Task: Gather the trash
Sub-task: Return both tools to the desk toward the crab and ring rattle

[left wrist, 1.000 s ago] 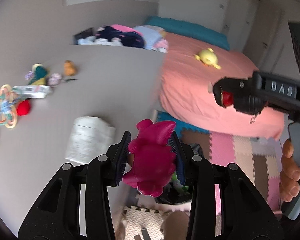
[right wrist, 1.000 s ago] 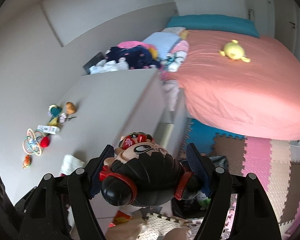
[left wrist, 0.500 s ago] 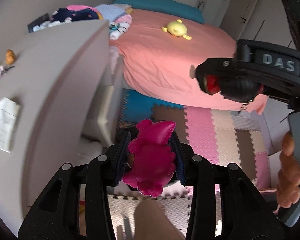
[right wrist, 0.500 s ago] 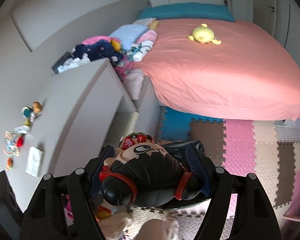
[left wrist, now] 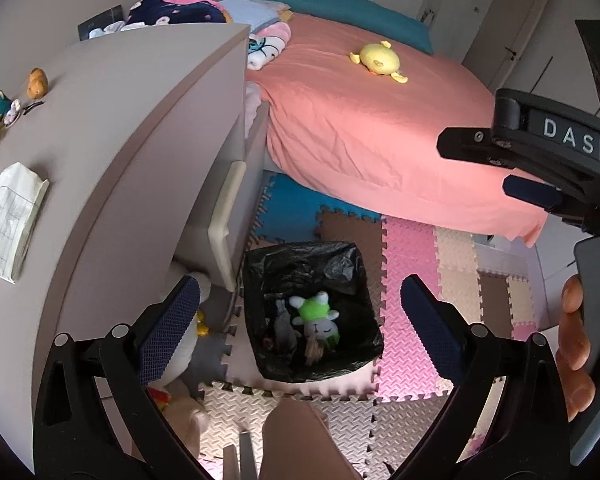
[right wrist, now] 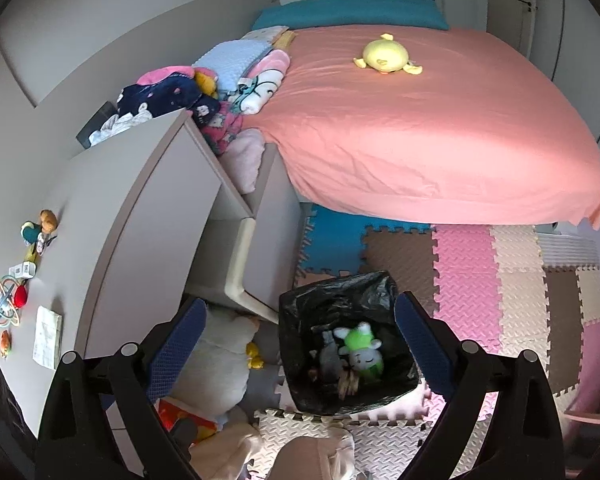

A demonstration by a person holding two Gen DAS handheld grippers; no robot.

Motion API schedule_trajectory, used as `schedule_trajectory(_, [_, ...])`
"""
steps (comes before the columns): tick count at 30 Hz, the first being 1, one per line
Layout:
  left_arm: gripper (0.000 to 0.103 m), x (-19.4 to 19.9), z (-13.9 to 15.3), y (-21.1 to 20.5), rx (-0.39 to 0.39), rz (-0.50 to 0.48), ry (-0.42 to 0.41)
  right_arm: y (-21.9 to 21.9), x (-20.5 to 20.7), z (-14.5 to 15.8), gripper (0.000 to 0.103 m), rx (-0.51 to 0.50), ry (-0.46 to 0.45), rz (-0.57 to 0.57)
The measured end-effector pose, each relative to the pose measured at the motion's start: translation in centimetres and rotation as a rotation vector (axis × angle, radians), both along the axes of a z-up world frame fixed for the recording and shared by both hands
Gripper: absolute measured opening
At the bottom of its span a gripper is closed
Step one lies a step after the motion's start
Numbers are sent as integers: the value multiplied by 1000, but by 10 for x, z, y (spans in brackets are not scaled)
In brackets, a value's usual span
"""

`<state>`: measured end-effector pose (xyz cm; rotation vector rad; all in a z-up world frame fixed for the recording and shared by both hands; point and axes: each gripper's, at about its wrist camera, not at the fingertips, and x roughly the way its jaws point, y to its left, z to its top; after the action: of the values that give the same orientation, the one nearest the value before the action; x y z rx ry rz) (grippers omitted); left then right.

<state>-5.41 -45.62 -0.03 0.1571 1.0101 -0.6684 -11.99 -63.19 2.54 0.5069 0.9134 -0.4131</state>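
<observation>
Both grippers hang above a black-lined trash bin (left wrist: 312, 312) standing on the foam puzzle mat (left wrist: 412, 248) beside a grey dresser (left wrist: 132, 128). The left gripper (left wrist: 300, 324) has its jaws spread wide with nothing between them, and the right gripper (right wrist: 296, 336) likewise stands wide apart and bare. Inside the bin lie a green-and-white plush toy (right wrist: 360, 350), a grey item and some brownish scraps. A folded paper (left wrist: 12, 220) and small toys (right wrist: 16, 276) rest on the dresser top. A yellow plush (right wrist: 384, 56) sits on the pink bed (right wrist: 440, 128).
</observation>
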Motion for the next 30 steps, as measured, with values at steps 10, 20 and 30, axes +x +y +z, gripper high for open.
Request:
schedule_trajectory(10, [97, 6, 11, 21, -27, 27, -5, 27, 14, 12, 95, 1, -13, 53])
schedule_trajectory(20, [97, 29, 28, 85, -51, 163, -34, 84, 42, 30, 95, -8, -45, 162])
schedule_trajectory(30, [97, 57, 33, 188, -35, 371, -57, 169, 81, 44, 95, -11, -62, 330])
